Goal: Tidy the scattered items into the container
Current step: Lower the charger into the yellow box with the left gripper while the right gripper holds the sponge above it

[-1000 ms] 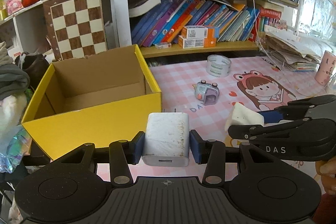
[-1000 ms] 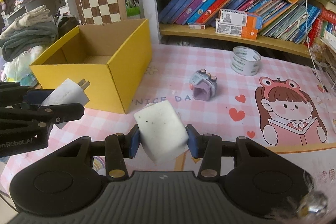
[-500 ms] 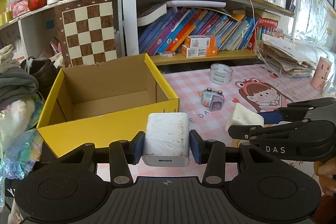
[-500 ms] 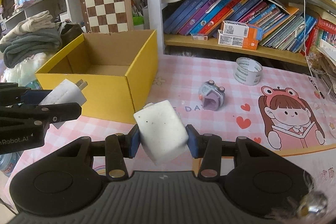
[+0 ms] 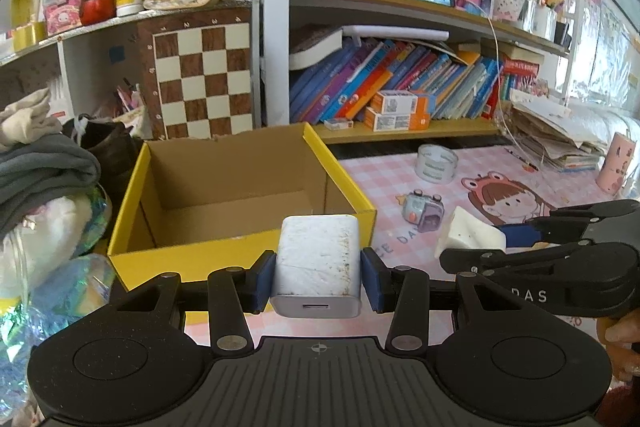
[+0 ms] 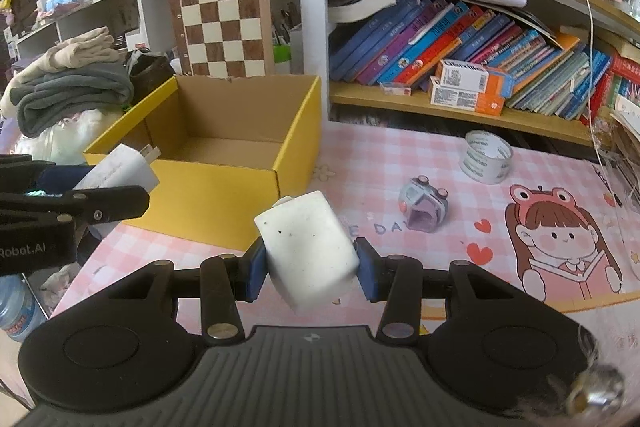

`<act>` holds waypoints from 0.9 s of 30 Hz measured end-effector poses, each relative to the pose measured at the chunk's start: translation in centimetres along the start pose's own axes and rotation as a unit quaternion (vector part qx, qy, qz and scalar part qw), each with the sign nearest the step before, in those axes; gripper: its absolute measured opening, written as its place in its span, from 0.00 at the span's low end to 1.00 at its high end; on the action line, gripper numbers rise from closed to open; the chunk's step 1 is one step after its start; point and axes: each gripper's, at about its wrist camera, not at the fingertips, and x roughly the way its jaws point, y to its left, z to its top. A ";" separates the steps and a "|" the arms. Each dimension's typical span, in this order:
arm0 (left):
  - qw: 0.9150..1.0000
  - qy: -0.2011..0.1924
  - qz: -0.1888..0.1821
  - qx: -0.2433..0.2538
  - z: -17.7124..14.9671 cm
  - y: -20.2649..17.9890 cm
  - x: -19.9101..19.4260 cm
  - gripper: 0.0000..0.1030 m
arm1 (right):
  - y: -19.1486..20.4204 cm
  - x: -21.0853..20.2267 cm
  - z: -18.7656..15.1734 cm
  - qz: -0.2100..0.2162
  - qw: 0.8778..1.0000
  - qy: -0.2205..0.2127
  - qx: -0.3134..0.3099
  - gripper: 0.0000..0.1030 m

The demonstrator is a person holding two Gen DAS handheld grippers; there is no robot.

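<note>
Left hand-held gripper (image 5: 318, 277) is clamped on a white USB charger (image 5: 316, 263), port end facing the camera, low centre of the left wrist frame. In the right wrist view the same charger (image 6: 120, 169) shows at left edge, prongs pointing toward the box.

Right hand-held gripper (image 6: 308, 267) is clamped on a second white charger block (image 6: 308, 251), tilted in the grip, centre-low in the right wrist frame. From the left wrist view it sits at right (image 5: 468, 237).

Yellow cardboard box (image 5: 240, 255) is open, inside looks bare, centre-left in the left wrist frame; near wall directly behind the held USB charger. In the right wrist frame the box (image 6: 208, 203) is left of centre.

On the pink checked tabletop (image 6: 400, 163): small grey-purple toy watch (image 6: 424, 205) right of the box, and a clear tape roll (image 6: 486, 157) beyond it near the bookshelf (image 6: 460, 107). The two are well apart from the box.

Folded towels (image 6: 72, 87) at far left.
</note>
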 end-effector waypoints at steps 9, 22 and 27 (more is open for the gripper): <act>1.000 -0.017 0.009 -0.004 1.0 1.2 -0.4 0.42 | 1.0 0.2 1.3 0.010 1.000 -0.010 -0.015 0.42; 0.999 -0.036 0.024 -0.016 2.6 3.0 0.2 0.42 | 1.8 1.1 3.7 0.023 0.999 -0.022 -0.031 0.42; 0.999 -0.039 0.028 -0.018 3.1 3.3 0.6 0.42 | 2.1 1.7 4.5 0.029 0.999 -0.025 -0.038 0.42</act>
